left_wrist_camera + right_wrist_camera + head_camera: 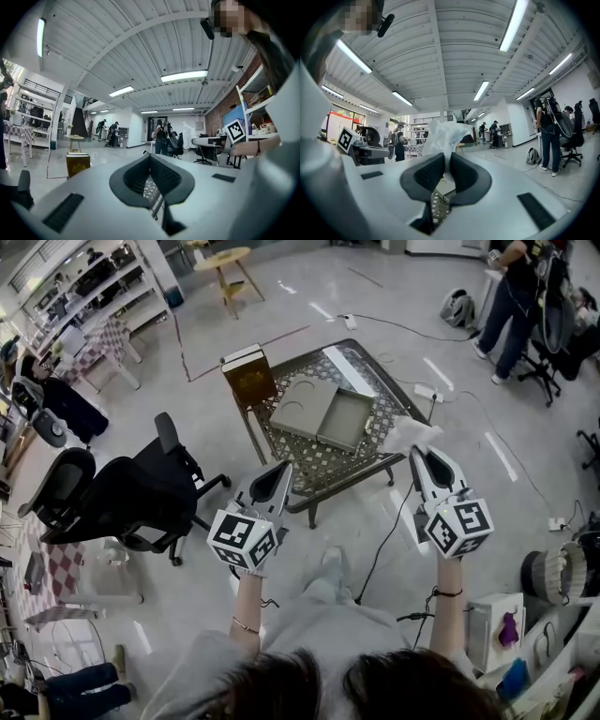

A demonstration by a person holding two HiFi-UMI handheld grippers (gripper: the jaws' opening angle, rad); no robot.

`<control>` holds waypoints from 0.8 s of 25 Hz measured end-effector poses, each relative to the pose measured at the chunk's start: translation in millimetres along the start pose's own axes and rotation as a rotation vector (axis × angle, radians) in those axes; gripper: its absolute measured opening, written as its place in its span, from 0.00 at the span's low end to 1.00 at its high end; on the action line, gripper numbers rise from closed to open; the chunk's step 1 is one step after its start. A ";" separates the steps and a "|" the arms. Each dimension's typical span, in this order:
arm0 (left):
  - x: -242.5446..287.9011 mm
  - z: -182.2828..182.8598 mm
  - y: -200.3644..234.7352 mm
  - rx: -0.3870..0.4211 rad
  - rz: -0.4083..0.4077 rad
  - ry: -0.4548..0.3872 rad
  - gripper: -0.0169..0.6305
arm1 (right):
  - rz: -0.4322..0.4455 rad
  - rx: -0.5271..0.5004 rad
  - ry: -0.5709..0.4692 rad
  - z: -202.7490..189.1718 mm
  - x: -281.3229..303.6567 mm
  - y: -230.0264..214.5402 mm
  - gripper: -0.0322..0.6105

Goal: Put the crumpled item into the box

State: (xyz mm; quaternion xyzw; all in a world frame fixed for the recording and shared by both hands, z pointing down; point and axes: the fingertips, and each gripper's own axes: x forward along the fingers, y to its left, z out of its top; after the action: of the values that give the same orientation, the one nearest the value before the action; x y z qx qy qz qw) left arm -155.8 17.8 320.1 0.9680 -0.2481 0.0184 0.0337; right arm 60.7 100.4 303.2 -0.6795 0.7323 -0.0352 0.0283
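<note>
Transport is the step in hand: the right gripper (446,161) is clamped on the white crumpled item (445,133), held near the right corner of the table (319,465). The left gripper (150,157) is closed and empty. The next move likely calls for carrying the item over the open box (345,420) and parting the jaws.

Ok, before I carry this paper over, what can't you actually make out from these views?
- Open box: in the head view, too small to tell whether anything lies inside; in both gripper views, blocked by the gripper bodies.
- Crumpled paper: in the right gripper view, its lower part is hidden between the pads of the right gripper.
- Brown box: in the left gripper view, the emblem on its face is too small to make out.
</note>
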 end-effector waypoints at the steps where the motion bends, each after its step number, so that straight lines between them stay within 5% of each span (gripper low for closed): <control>1: 6.6 -0.6 4.3 -0.005 -0.003 -0.001 0.05 | -0.001 0.000 0.002 -0.7 6.3 -2.9 0.14; 20: 111.0 -1.9 61.6 -0.038 -0.108 -0.003 0.05 | -0.049 0.003 0.009 -5.6 94.0 -47.2 0.14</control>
State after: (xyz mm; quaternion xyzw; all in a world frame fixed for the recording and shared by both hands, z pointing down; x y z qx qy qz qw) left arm -88.3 -89.1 331.2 0.9792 -0.1957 0.0103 0.0528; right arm 100.1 3.2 313.6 -0.6972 0.7153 -0.0403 0.0252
